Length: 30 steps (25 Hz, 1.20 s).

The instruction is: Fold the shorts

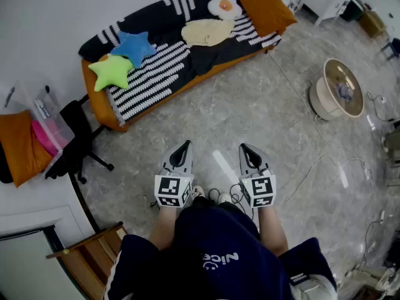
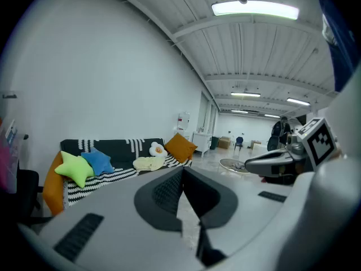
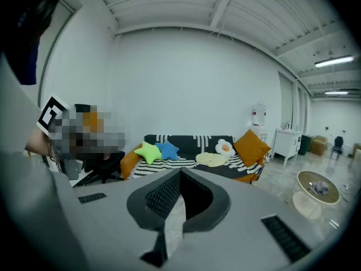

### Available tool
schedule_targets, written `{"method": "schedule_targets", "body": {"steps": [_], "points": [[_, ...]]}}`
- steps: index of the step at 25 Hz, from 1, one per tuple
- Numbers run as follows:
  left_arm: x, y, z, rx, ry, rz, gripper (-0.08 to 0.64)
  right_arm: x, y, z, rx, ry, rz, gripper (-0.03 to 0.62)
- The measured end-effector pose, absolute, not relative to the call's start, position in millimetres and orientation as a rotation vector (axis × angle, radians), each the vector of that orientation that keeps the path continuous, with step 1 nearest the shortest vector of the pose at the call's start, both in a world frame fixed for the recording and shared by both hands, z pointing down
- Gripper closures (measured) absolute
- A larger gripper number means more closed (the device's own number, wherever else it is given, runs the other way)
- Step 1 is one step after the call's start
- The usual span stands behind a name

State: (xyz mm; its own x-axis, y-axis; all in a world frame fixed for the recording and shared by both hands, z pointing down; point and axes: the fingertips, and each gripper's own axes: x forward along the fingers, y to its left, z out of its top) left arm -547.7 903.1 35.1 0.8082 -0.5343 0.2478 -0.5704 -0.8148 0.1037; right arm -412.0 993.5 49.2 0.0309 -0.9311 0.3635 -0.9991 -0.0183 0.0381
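Observation:
A pale yellow pair of shorts (image 1: 206, 32) lies crumpled on the striped sofa (image 1: 156, 74) across the room; it also shows small in the left gripper view as the shorts (image 2: 148, 163) and in the right gripper view as the shorts (image 3: 211, 159). My left gripper (image 1: 185, 145) and right gripper (image 1: 244, 147) are held side by side in front of the person's body, pointing toward the sofa, far from the shorts. Both are shut with nothing between the jaws, as the left gripper (image 2: 181, 171) and right gripper (image 3: 180, 173) views confirm.
On the sofa lie a green star cushion (image 1: 111, 70), a blue star cushion (image 1: 134, 47), an egg-shaped cushion (image 1: 224, 5) and an orange cushion (image 1: 265, 6). A black office chair (image 1: 75, 145) stands left, a round low basket (image 1: 340, 89) right. Cables trail on the stone floor (image 1: 250, 105).

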Motion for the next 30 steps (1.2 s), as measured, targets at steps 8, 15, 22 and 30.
{"method": "schedule_targets", "body": {"steps": [8,15,22,30], "points": [[-557.0,950.7,29.3,2.805,-0.886,0.294,0.557,-421.1,1031.6,40.6,2.042,-2.012,0.321,0.584],[-568.4,977.8,30.2,2.771,-0.819,0.216,0.487,-421.0,1048.0,39.8,2.151,-2.041,0.376,0.577],[-571.4,974.7,44.0,2.784,-0.628,0.297,0.202,-445.9,1033.0,38.0,2.070,-2.195,0.423,0.198],[-576.0,949.0,44.7,2.829,-0.558,0.339,0.204,-451.6,1017.5,41.8,2.140,-2.093,0.367,0.207]]}}
